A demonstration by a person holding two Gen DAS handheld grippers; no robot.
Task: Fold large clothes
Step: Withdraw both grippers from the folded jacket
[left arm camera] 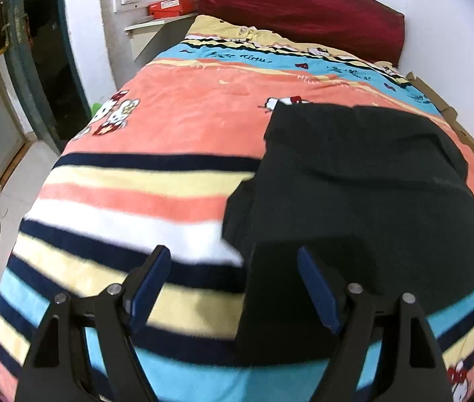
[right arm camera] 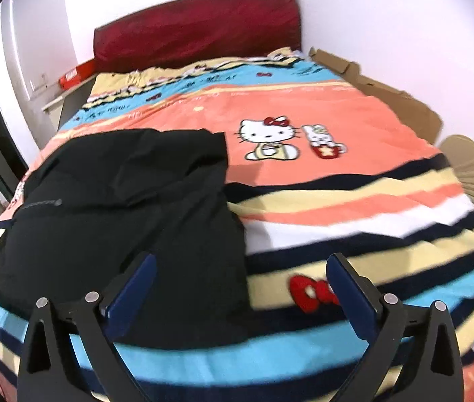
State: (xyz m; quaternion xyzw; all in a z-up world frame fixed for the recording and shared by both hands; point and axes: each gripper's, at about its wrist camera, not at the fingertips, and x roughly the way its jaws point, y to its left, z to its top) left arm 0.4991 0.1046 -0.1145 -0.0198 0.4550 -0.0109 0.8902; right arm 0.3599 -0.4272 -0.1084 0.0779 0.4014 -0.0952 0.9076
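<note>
Garment: black fabric garment (left arm camera: 364,181), partly folded, on striped cartoon-print bed cover (left arm camera: 156,124).
Left tongs (left arm camera: 233,284): spread, empty.
Right tongs (right arm camera: 240,284): spread, empty.

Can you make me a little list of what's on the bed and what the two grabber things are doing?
bed cover: striped cartoon-cat blanket, spread over the bed
clothing: black garment, lying partly folded on the blanket
headboard: dark red, against the white wall
left gripper: open, empty, above the garment's near left edge
right gripper: open, empty, above the garment's near right edge
beside bed: flattened cardboard
shelf: red box
</note>
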